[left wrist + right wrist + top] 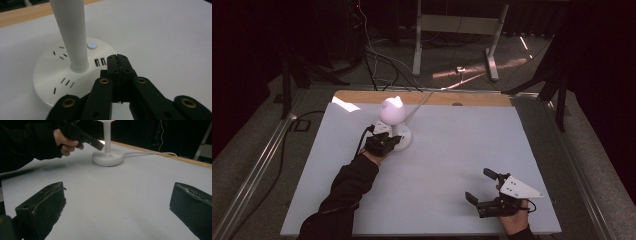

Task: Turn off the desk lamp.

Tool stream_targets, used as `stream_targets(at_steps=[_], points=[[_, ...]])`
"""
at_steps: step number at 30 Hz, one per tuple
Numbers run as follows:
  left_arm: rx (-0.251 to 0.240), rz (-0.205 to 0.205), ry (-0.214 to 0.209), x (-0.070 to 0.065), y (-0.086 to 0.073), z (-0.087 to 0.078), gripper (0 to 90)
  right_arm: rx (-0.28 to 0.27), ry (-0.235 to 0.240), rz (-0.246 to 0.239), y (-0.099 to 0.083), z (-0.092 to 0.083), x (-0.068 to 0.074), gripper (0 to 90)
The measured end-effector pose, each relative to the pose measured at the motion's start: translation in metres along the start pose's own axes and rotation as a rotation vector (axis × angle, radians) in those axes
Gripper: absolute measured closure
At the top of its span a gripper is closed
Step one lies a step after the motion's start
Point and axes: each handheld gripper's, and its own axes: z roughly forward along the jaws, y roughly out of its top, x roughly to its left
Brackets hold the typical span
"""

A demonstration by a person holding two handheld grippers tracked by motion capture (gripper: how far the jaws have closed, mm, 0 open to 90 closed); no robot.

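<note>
dark room all round, cables on the floor beyond, and under me a pale grey-white table top with a wooden strip at its far edge. toward the far left stands the white desk lamp with a round plastic base and glowing globe head, its white cord running off past the far edge. my left gripper has its jaws pressed together on nothing, tips poised over the base just beside the usb slots, near the small round button lit blue. i judge the step in hand is working that switch. next calls for a short nudge forward and a straight, light press, clear of the stem. my right gripper rests spread wide, well apart, on the near right.
</note>
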Motion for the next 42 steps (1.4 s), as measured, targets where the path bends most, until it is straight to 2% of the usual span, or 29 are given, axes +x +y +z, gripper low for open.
stream_targets(at_steps=[2, 3, 6, 7, 13, 20, 21, 23, 30, 32, 37, 42], points=[[-0.012, -0.006, -0.022, 0.0, 0.001, -0.005, 90.0, 0.001, -0.002, -0.001, 0.0, 0.0, 0.0, 0.0], [-0.016, -0.008, -0.025, -0.001, 0.002, -0.007, 84.2, 0.0, -0.002, -0.002, 0.0, 0.0, -0.001, 0.0], [-0.027, -0.01, -0.053, -0.003, 0.004, -0.013, 80.0, 0.0, -0.006, 0.003, -0.001, 0.0, -0.002, 0.0], [-0.029, -0.006, -0.056, -0.004, 0.004, -0.015, 74.3, 0.0, -0.007, 0.009, -0.001, 0.0, -0.002, 0.0], [-0.045, -0.009, -0.092, -0.006, 0.004, -0.023, 58.2, 0.001, -0.01, 0.008, -0.001, 0.001, -0.003, 0.0], [-0.048, -0.014, -0.099, -0.004, 0.004, -0.031, 28.5, 0.002, -0.011, 0.006, -0.001, 0.001, -0.002, 0.0], [-0.05, -0.015, -0.113, -0.004, 0.004, -0.033, 25.4, 0.002, -0.011, 0.007, -0.001, 0.001, -0.002, 0.0], [-0.046, -0.009, -0.114, -0.004, 0.005, -0.035, 19.0, 0.002, -0.012, 0.007, -0.001, 0.001, -0.002, 0.0], [-0.07, -0.012, -0.167, -0.001, 0.007, -0.046, 7.2, 0.003, -0.012, 0.005, -0.001, 0.001, -0.002, 0.0], [-0.06, -0.006, -0.206, 0.001, 0.006, -0.048, 2.2, 0.003, -0.011, 0.006, -0.001, 0.001, -0.002, 0.0], [-0.068, -0.007, -0.235, 0.003, 0.002, -0.056, 0.5, 0.003, -0.012, 0.006, -0.001, 0.001, -0.002, 0.0], [-0.07, -0.008, -0.237, 0.006, -0.002, -0.066, 0.4, 0.004, -0.011, 0.005, 0.0, 0.002, -0.002, 0.0]])
